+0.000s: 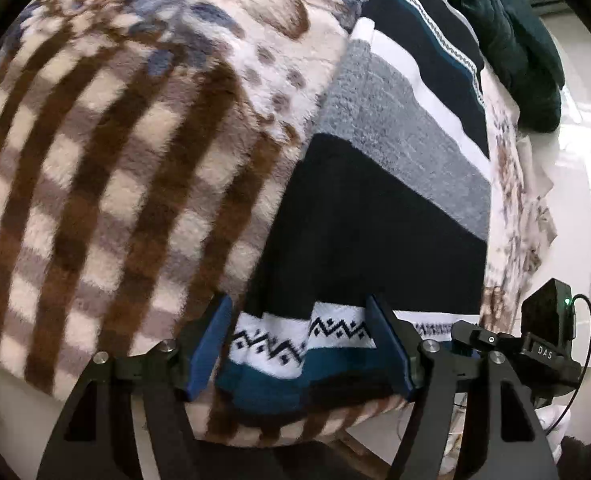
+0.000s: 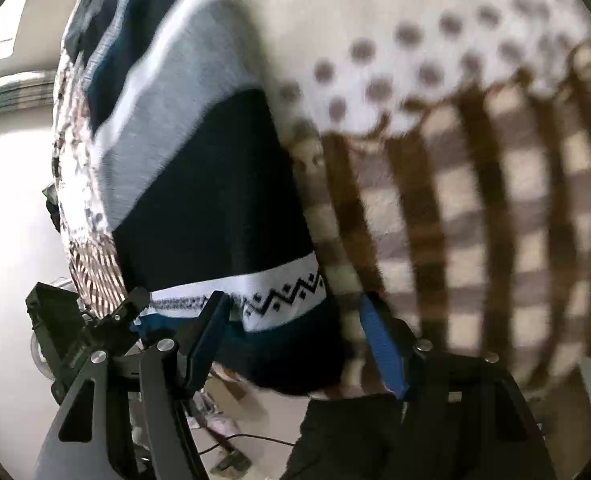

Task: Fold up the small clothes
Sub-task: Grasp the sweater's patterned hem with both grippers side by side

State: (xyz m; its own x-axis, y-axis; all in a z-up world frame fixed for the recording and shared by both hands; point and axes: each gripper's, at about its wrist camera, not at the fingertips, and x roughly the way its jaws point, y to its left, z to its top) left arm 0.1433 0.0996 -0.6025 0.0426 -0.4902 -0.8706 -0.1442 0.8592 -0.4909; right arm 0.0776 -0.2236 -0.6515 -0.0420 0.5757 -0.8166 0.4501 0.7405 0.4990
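- Blue pads on my left gripper (image 1: pixel 300 344) stand apart, straddling the hem of the knit garment (image 1: pixel 375 216); the pads don't look pressed on the fabric, so I read it as open with nothing held.
- My right gripper (image 2: pixel 295 340) is the same: wide open, the hem's other corner lying between its 2 fingers, not clamped as far as I can tell through the blur.
- Each gripper shows in the other's view, just beside it along the hem, so both hands are about equally near.
- From both grippers the garment runs straight ahead, its long axis pointing away from me, and the white zigzag band (image 1: pixel 327 334) crosses nearest the fingertips.
- It looks soft and thick, banded navy, grey, white and teal, lying flat.
- Under it is a fleecy plaid blanket (image 1: pixel 115 184), brown on cream, spotted further off.
- I judge the next fold lifts this near hem away from me.
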